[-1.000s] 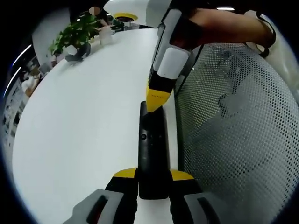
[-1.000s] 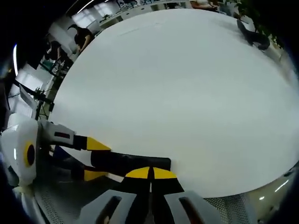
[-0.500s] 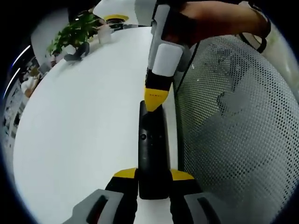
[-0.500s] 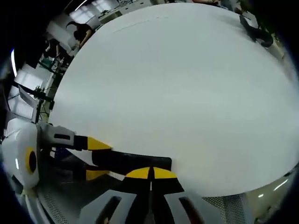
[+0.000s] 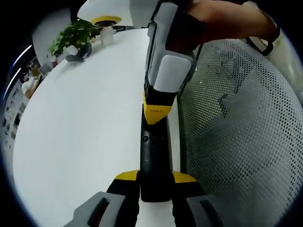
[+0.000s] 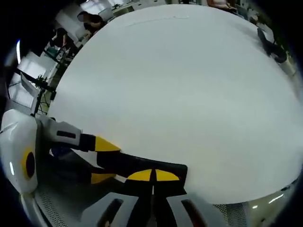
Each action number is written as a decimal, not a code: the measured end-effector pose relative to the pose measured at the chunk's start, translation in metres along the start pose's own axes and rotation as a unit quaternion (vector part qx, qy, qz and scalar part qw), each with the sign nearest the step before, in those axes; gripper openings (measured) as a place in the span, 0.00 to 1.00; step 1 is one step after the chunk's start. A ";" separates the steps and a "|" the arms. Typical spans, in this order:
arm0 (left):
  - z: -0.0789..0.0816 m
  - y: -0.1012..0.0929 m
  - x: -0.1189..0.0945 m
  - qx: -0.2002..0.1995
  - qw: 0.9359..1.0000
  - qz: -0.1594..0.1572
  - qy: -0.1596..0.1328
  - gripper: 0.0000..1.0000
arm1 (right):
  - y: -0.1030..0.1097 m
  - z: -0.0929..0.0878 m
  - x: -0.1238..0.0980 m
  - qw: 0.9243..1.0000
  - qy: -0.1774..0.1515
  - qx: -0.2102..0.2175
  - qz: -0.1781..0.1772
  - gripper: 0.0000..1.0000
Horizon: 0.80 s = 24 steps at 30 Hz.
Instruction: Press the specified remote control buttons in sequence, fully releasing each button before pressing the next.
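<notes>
The left gripper clamps the black remote control over the white surface; the right gripper, fingers closed together, presses a button mid-sequence, release pending.

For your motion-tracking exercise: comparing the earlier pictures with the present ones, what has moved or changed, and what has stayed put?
The right gripper, shut, has slid along the black remote toward the left gripper, from the far end to nearer its middle. The left gripper stays clamped on the remote's near end over the white table; the plant and mesh chair are unchanged.
</notes>
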<state>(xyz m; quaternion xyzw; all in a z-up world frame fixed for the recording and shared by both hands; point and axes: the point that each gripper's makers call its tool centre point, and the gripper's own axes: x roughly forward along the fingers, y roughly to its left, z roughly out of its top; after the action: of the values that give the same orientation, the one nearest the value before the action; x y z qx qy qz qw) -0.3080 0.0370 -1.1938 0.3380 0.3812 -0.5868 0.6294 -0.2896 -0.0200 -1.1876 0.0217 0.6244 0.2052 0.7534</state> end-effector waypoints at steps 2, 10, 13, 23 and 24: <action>0.000 0.000 0.000 0.001 1.000 -0.001 -0.001 0.23 | -0.001 0.000 0.000 1.000 -0.001 0.002 0.001 0.00; 0.000 0.000 0.000 0.004 1.000 -0.002 -0.007 0.23 | -0.002 -0.001 -0.001 1.000 -0.012 0.022 0.017 0.00; 0.000 0.000 0.000 0.003 1.000 -0.003 -0.011 0.23 | -0.003 -0.001 -0.001 0.999 -0.016 0.033 0.024 0.00; 0.001 0.000 0.000 0.000 1.000 -0.003 -0.019 0.23 | -0.005 -0.003 -0.003 0.999 -0.007 0.028 0.015 0.00; 0.001 0.000 0.000 0.000 1.000 -0.003 -0.019 0.23 | -0.005 -0.003 -0.003 0.999 -0.007 0.029 0.017 0.00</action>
<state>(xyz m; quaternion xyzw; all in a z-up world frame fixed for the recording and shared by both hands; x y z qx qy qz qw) -0.3076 0.0363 -1.1931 0.3257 0.3702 -0.5948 0.6348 -0.2911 -0.0259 -1.1867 0.0552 0.6242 0.1993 0.7534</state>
